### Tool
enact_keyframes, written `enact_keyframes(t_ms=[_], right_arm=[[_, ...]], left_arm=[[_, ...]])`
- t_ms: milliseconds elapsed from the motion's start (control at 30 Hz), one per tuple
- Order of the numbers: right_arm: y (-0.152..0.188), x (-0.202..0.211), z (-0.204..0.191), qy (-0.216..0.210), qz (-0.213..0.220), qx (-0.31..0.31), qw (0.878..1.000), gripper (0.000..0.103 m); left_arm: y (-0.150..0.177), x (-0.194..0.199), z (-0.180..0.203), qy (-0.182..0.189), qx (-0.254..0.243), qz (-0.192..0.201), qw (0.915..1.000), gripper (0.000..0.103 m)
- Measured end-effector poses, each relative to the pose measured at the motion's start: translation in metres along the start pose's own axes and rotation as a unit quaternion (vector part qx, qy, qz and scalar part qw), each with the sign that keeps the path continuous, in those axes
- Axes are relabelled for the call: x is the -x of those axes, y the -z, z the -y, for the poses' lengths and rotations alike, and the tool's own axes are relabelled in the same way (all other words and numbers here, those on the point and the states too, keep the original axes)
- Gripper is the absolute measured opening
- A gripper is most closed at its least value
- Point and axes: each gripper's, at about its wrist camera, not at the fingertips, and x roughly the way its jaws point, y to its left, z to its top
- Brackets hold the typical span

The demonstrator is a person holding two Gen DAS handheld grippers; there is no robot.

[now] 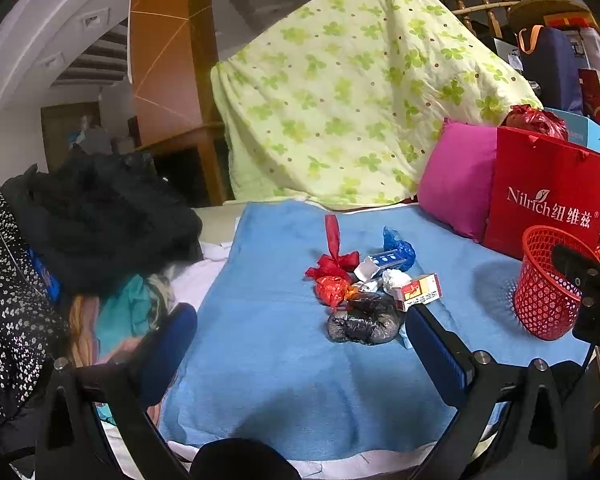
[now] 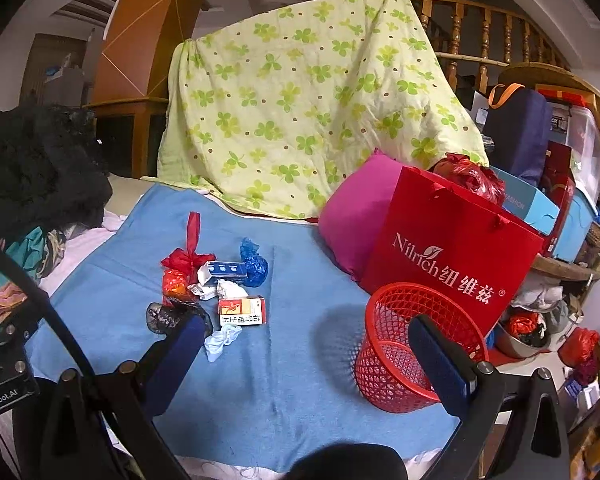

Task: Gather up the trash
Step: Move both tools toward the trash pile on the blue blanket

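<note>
Both the left gripper (image 1: 300, 332) and right gripper (image 2: 306, 354) are spread, holding nothing. The trash pile (image 1: 370, 280) lies mid-blanket (image 1: 268, 360), left of the red basket (image 2: 404, 344). It looks light, crinkly; pinch the black bag's (image 1: 364, 320) bunched middle.

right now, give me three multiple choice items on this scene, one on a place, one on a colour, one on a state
1. Where does the red plastic mesh basket stand?
A. on the blue blanket, in front of the red paper gift bag
B. on the black clothes pile
C. on the wooden railing

2. What colour is the cushion beside the gift bag?
A. yellow
B. magenta pink
C. white

3. How is the left gripper?
A. shut on the small box
B. shut on the basket
C. open, holding nothing

Answers: 1 A, its base sits on the blanket below the bag; 2 B, plainly pink; 3 C, its fingers stand wide apart around nothing.
</note>
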Motion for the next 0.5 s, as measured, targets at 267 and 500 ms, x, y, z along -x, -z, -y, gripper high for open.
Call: enact_keyframes(t_ms=[267, 500], right_arm=[[0.0017, -0.0035, -0.0021, 0.002, -0.005, 0.003, 1.000, 0.103], [0.0032, -0.0048, -0.0041, 0.002, -0.006, 0.004, 1.000, 0.103]], left_arm=[[0.0025, -0.0026, 0.0029, 0.001, -0.003, -0.005, 1.0000, 0.103], [0.0076, -0.0059, 0.0045, 0.002, -0.002, -0.007, 1.0000, 0.103]])
